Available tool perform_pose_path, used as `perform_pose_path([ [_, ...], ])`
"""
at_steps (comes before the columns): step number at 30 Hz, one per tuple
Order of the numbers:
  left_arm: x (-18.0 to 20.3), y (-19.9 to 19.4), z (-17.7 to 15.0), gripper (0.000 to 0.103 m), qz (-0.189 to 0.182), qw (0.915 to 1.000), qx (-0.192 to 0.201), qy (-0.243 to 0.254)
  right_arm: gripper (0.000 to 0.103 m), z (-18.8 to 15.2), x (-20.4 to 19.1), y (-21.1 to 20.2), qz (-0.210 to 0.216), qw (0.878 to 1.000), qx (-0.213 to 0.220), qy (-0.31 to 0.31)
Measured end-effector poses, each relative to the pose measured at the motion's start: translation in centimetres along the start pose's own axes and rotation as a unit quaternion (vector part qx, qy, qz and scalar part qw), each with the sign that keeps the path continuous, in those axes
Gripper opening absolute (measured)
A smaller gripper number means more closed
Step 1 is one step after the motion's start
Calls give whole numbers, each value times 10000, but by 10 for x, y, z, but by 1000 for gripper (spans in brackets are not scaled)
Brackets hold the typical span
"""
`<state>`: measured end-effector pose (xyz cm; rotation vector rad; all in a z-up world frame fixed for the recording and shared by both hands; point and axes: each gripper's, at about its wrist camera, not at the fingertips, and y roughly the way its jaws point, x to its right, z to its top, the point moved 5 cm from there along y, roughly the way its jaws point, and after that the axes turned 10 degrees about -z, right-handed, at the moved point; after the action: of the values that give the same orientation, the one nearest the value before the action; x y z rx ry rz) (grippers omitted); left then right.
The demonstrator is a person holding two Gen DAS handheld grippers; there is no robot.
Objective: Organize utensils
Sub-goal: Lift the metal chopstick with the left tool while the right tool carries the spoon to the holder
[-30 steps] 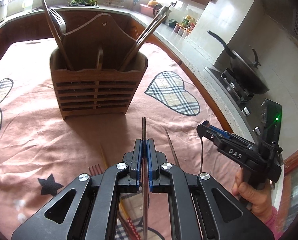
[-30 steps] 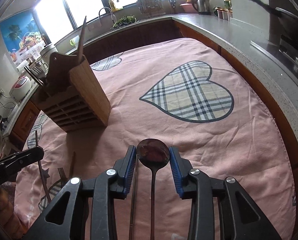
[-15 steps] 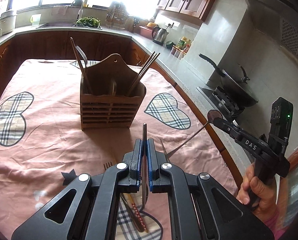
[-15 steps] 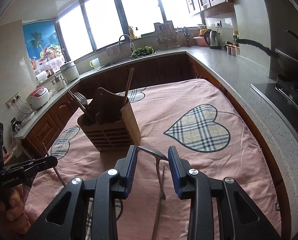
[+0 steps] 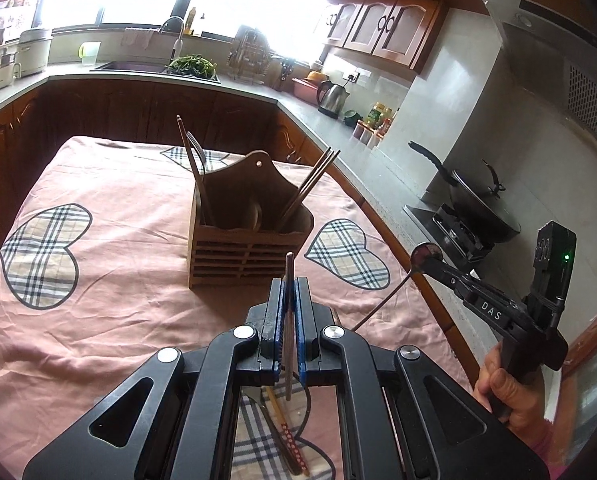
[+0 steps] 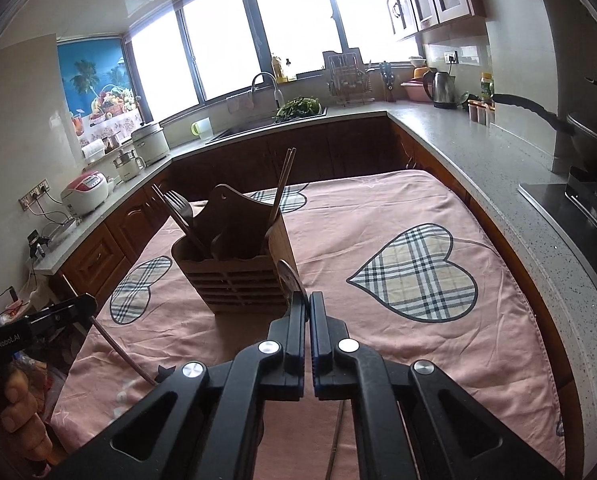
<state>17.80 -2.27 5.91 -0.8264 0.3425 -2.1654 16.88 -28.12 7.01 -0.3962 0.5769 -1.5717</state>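
A wooden utensil holder stands mid-table with a fork, chopsticks and a spoon in it. My left gripper is shut on a thin metal utensil. The utensil's tip pokes up past the pads and the rest hangs below. In the right wrist view the left gripper is at the left edge with that rod slanting down. My right gripper has its jaws closing tight on a metal spoon just under the bowl. The left wrist view shows the spoon lifted, with its handle trailing down.
Red-patterned chopsticks lie on the pink heart-print cloth beneath my left gripper. A grey counter wraps round the table's far and right sides. On it are a stove with a wok and a kettle. A hand grips the right tool.
Both grippers have risen and drawn back from the holder. The right jaws went from open around the spoon on the cloth to closed on it, and lifted it. The left grip is unchanged.
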Motion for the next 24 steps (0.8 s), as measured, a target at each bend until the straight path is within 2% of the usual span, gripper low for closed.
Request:
perform_pose_path([
  [11,-4,-28,62,4,158,9972,704,182,2,47,-17,-11,30,9983,558,-187],
  [18,-15,-41,116,4,422,9903,1296,270,2,92,-33,-10,-127,9933,1067,-422],
  [24,-37,-33,154,4,641,9841,1646,188,2,120,-44,11,-336,9897,1244,-621],
])
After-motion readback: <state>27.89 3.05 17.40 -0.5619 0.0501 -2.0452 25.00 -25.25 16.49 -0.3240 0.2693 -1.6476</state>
